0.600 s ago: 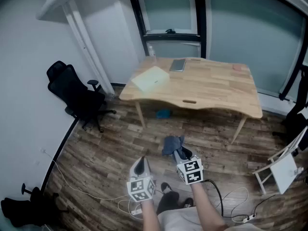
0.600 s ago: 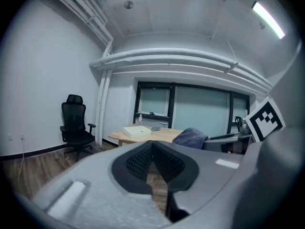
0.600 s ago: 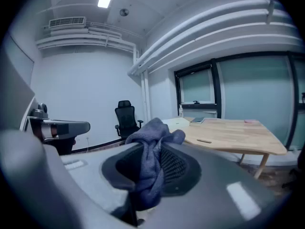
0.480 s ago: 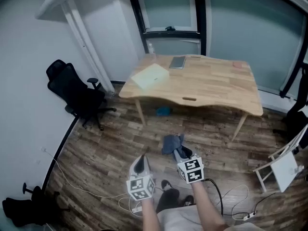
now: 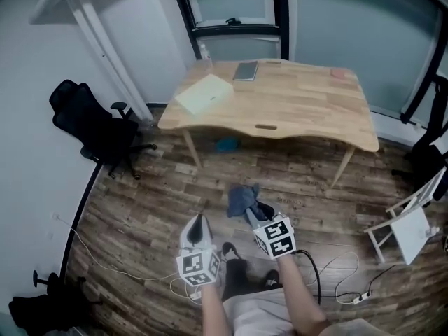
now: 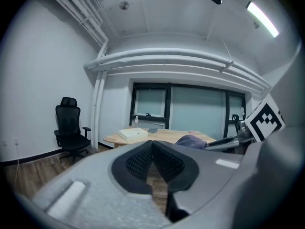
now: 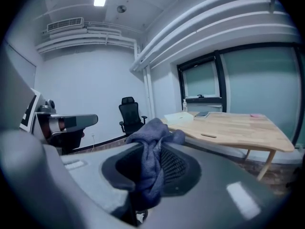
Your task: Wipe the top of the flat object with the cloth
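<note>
Pinching crumpled blue-grey cloth (image 5: 240, 200) in right gripper (image 5: 257, 213), left gripper (image 5: 199, 224) closed empty, flat white box (image 5: 204, 94) on wooden table (image 5: 308, 107)

The crumpled blue-grey cloth (image 5: 240, 199) is held pinched in the right gripper (image 5: 253, 214). The pale flat object (image 5: 204, 93) is laid flat on the table (image 5: 301, 110), at its left end.

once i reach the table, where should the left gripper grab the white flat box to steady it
Probably the near corner of the white flat box, coming from the table's front-left edge with the left gripper: it lies flat, askew, that corner closest to the edge. Jaws are together now; open first.
</note>
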A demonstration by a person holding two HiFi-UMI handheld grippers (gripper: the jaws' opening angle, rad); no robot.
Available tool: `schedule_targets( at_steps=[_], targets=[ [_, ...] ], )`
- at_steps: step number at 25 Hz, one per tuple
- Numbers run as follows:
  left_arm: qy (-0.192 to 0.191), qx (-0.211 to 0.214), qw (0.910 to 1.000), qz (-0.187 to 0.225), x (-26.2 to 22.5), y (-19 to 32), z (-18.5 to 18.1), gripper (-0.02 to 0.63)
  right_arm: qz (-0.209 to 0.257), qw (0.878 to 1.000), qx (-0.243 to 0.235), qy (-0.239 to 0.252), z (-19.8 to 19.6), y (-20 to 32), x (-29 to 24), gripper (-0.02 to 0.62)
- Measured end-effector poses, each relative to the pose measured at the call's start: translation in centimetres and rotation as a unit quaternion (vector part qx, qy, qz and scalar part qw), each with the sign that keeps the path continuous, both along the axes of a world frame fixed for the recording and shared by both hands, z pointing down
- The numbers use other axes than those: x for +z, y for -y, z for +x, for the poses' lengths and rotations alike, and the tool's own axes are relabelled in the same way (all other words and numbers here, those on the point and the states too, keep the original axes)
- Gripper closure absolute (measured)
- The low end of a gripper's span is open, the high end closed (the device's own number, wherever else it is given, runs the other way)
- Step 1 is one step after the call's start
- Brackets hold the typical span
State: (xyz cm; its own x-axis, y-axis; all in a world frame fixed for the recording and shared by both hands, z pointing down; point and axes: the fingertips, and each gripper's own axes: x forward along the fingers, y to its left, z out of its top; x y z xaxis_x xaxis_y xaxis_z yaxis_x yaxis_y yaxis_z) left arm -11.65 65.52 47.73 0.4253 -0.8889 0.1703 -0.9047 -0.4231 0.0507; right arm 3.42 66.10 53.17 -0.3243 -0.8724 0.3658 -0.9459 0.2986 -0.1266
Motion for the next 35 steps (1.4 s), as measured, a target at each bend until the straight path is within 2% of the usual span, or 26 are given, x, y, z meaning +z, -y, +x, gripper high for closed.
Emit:
schedule_targets(
  at_steps=[5, 10, 16, 19, 27, 35],
  targets=[
    [0.014, 0.008, 0.9999, -0.001, -0.1, 4.5, -0.2, 0.598, 0.023, 0.998, 0.02, 0.052, 0.3, 4.4, -1.4, 0.502],
    [0.006, 0.051, 0.9986, -0.01, -0.6, 9.7, -0.2, 0.598, 0.019, 0.999, 0.03, 0.034, 0.7, 8.9, -1.6, 0.5],
    [-0.006, 0.048, 0.9986, -0.022, -0.1, 16.8, -3.5, 0.598, -0.002, 0.997, 0.062, 0.043, 1.5, 15.5, -0.3, 0.5],
    [-0.009, 0.047, 0.9985, -0.026, 0.1, 20.6, -5.1, 0.598, -0.007, 0.998, 0.062, 0.03, 1.2, 18.9, -0.2, 0.5],
    [-0.036, 0.062, 0.997, -0.029, -0.3, 29.2, -7.6, 0.598, -0.008, 0.998, 0.064, 0.013, -1.2, 26.2, -1.6, 0.5],
    [-0.041, 0.091, 0.9943, -0.036, 0.2, 34.0, -7.7, 0.598, -0.009, 0.998, 0.054, 0.006, -3.7, 30.0, -1.9, 0.5]
  ],
)
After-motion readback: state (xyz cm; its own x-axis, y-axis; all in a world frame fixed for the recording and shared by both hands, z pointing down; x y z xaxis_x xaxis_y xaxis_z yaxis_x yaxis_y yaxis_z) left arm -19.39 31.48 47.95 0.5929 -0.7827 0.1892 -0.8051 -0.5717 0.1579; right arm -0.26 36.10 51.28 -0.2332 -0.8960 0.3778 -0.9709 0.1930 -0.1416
